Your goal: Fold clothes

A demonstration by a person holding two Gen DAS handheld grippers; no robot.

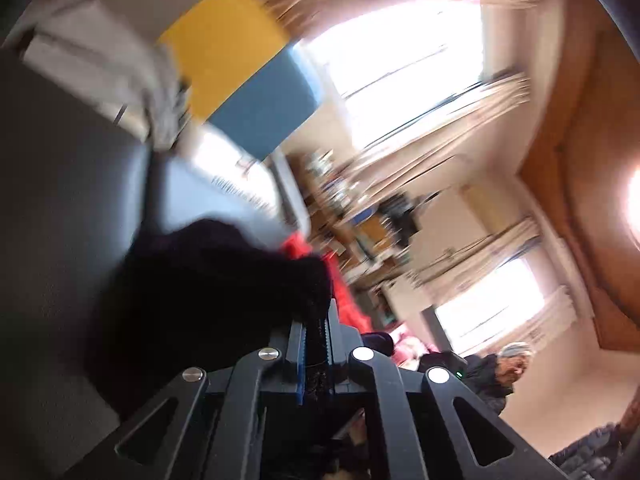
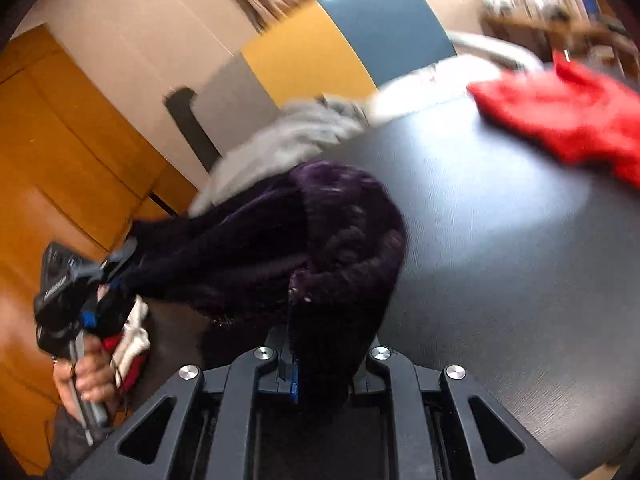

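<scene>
A: Left hand-held gripper [image 1: 318, 320], what's the state?
B: Clamped on the dark purple fuzzy garment [image 2: 320, 240]. Left wrist view is blurred, but fabric sits pinched between the blue pads at lower centre and bunches up to the left of the fingers.
A: Right hand-held gripper [image 2: 324, 356]?
B: Also clamped on the same garment. Cloth fills the gap between its fingers at bottom centre and rises into mid-frame.
A: Where does the garment run?
B: From the right one it stretches left to the other one, seen at left edge of the right wrist view, held by a hand [image 2: 86, 376]. The garment hangs between them, above the dark tabletop [image 2: 500, 280].
A: Other clothes?
B: Red garment [image 2: 568, 120] upper right on the tabletop, well apart. Grey garment [image 2: 288, 136] behind the purple one, at the far edge.
A: Anything else?
B: A person [image 1: 500, 372] lower right in the left wrist view.
</scene>
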